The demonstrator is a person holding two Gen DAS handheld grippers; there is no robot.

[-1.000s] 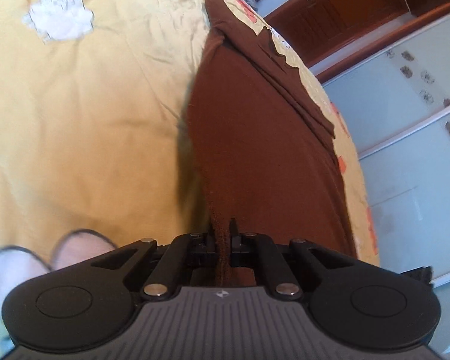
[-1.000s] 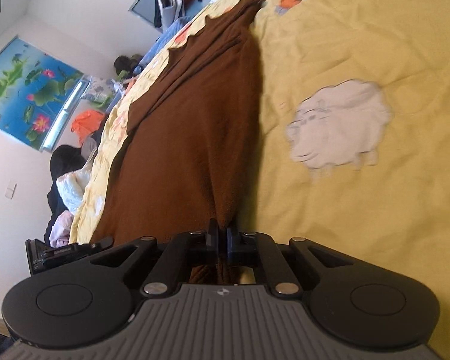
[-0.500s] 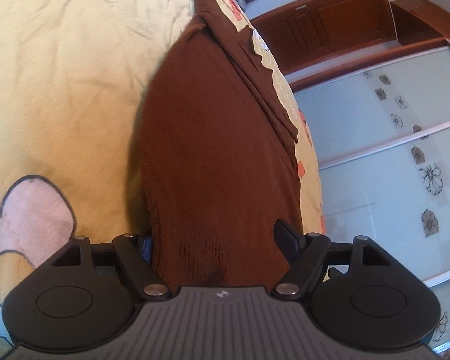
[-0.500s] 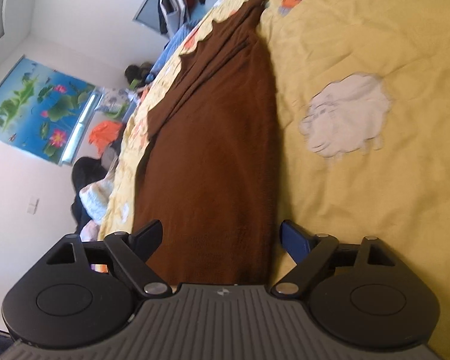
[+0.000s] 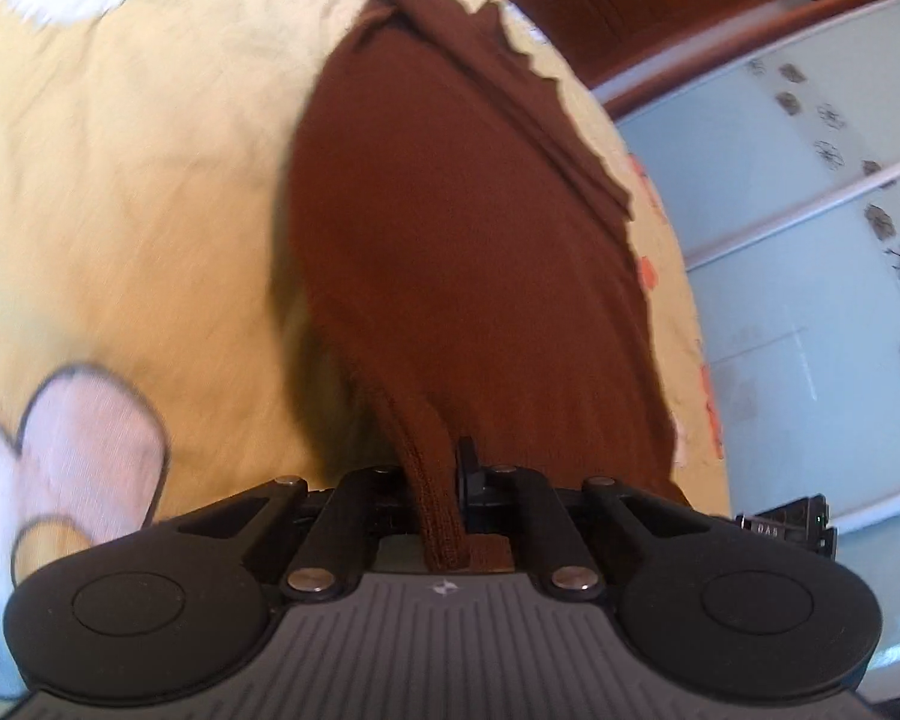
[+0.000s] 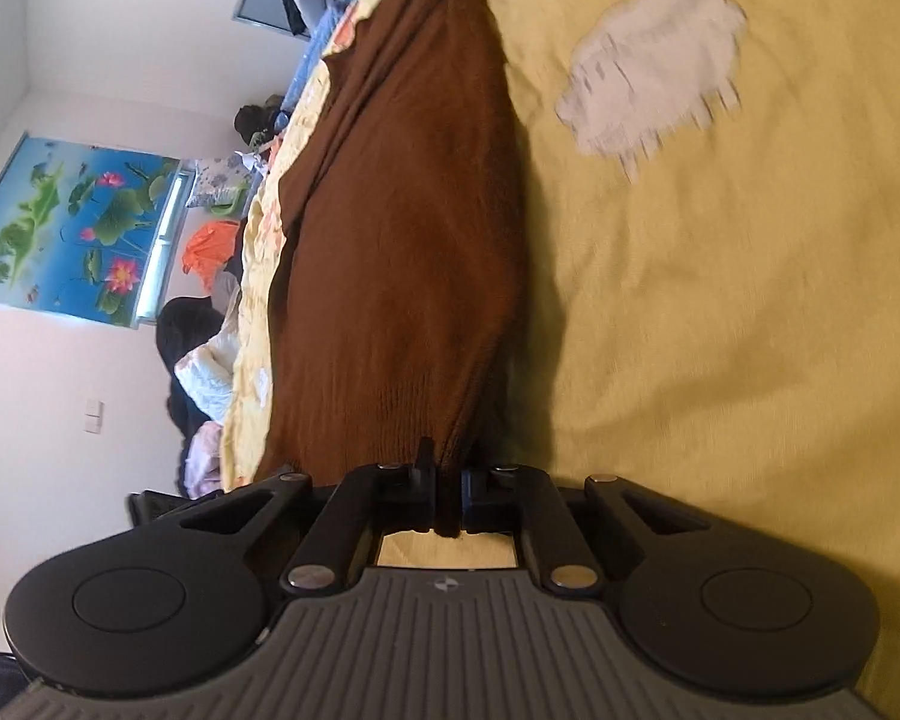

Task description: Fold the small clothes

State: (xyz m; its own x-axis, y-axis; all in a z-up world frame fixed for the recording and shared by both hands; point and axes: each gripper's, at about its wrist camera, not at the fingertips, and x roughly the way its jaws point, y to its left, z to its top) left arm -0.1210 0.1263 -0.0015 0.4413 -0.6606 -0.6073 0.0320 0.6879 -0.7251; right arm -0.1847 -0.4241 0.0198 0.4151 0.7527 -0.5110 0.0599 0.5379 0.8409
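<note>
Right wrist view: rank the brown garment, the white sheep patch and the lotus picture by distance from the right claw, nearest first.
1. brown garment: its hem is pinched in the right claw, whose jaws are closing.
2. white sheep patch: ahead and right, on the yellow bedspread.
3. lotus picture: far left, on the wall beyond the bed.

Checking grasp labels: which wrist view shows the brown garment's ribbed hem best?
Left wrist: the brown garment has its ribbed hem bunched and clearly textured in the left gripper. Right wrist shows only a thin dark edge pinched by the right gripper, its ribbing indistinct.
</note>
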